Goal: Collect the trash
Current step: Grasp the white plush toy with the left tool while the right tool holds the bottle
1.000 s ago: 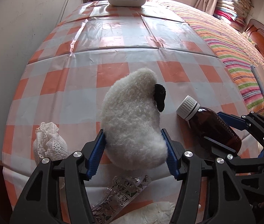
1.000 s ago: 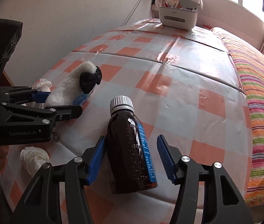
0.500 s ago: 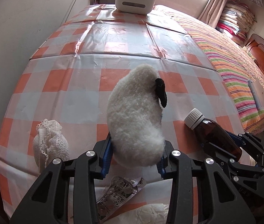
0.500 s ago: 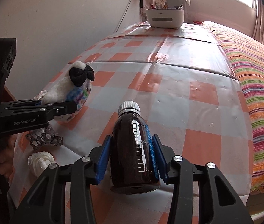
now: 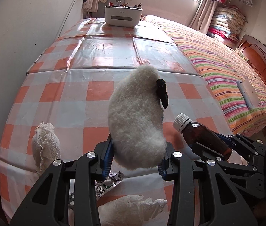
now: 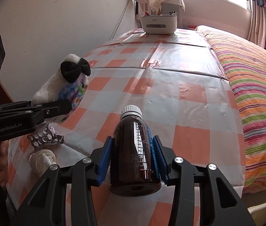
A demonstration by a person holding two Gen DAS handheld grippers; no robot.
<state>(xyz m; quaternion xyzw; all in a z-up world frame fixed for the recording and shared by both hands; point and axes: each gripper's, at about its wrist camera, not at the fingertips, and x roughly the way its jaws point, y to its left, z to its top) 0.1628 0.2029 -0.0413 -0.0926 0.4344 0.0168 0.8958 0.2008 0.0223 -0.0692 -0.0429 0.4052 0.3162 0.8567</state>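
White organizer box at far table end; striped bedspread beside table.

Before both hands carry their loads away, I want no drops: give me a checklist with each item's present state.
1. Left gripper clamped on the fluffy white toy: ok.
2. Right gripper clamped on the brown bottle: ok.
3. Bottle's white cap on: ok.
4. Toy clear of the table: ok.
5. Bottle clear of the table: cannot tell.
6. Trash all collected: not ok; blister pack and crumpled tissue remain.
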